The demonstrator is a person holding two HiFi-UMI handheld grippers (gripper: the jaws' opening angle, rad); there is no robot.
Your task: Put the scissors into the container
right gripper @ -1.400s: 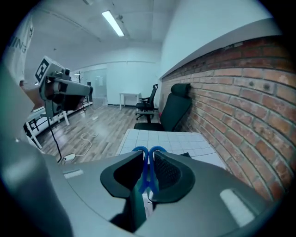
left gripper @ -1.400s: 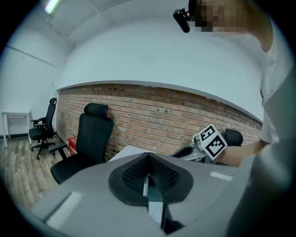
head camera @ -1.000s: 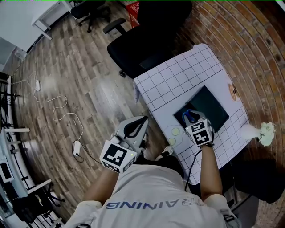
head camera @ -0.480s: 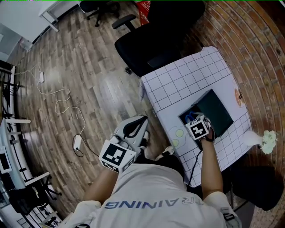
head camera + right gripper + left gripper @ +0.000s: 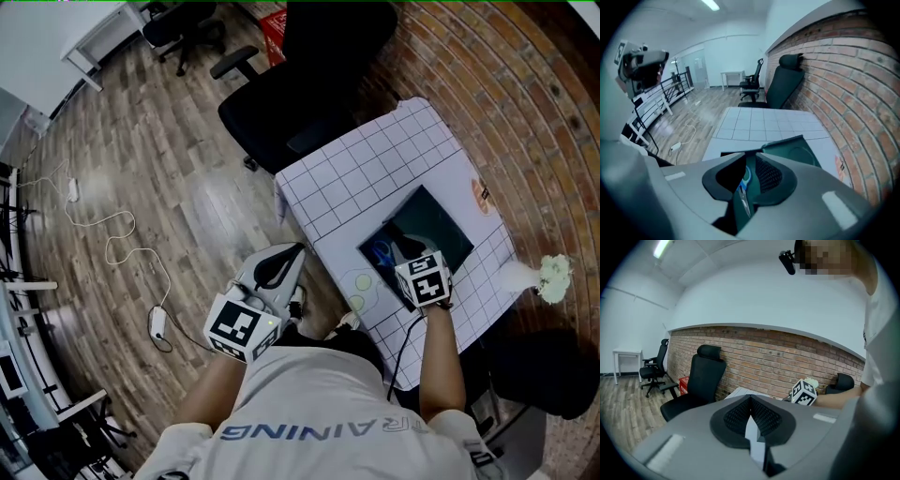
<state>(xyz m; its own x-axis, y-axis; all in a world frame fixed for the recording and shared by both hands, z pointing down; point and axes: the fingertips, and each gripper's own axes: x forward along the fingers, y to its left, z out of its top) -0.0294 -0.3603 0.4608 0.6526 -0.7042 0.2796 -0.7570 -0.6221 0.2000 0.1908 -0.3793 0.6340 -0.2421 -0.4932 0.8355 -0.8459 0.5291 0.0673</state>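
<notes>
The scissors (image 5: pixel 380 251), blue at the handles, lie flat on the floor of the dark green container (image 5: pixel 441 225), blades pointing back toward the person. The right gripper (image 5: pixel 401 249) hangs just above them with its jaws a little apart. In the right gripper view the scissors (image 5: pixel 743 180) show through that narrow gap, not pinched by either pad, with the container's green wall (image 5: pixel 792 150) rising beyond the right gripper (image 5: pixel 749 161). The container sits on the half of the desk (image 5: pixel 375 159) nearest the person, close to its right-hand edge, on a white cloth ruled in squares. A small round orange sticker (image 5: pixel 485 195) lies by the desk's right edge, its print too small to read. Off the desk's right corner there is a pale fluffy tuft (image 5: pixel 553 275). A black office chair (image 5: pixel 300 84) stands against the far left edge. The left gripper (image 5: pixel 298 251) is held off the desk, over the wooden floor by the near left corner. In the left gripper view (image 5: pixel 750 399) its jaws meet at the tips with nothing between them. Both grippers carry cubes with black-and-white square markers. The person's white shirt (image 5: pixel 328 412) bears grey letters reading TRAINING, seen reversed. A white cable (image 5: pixel 122 253) trails across the floorboards.
</notes>
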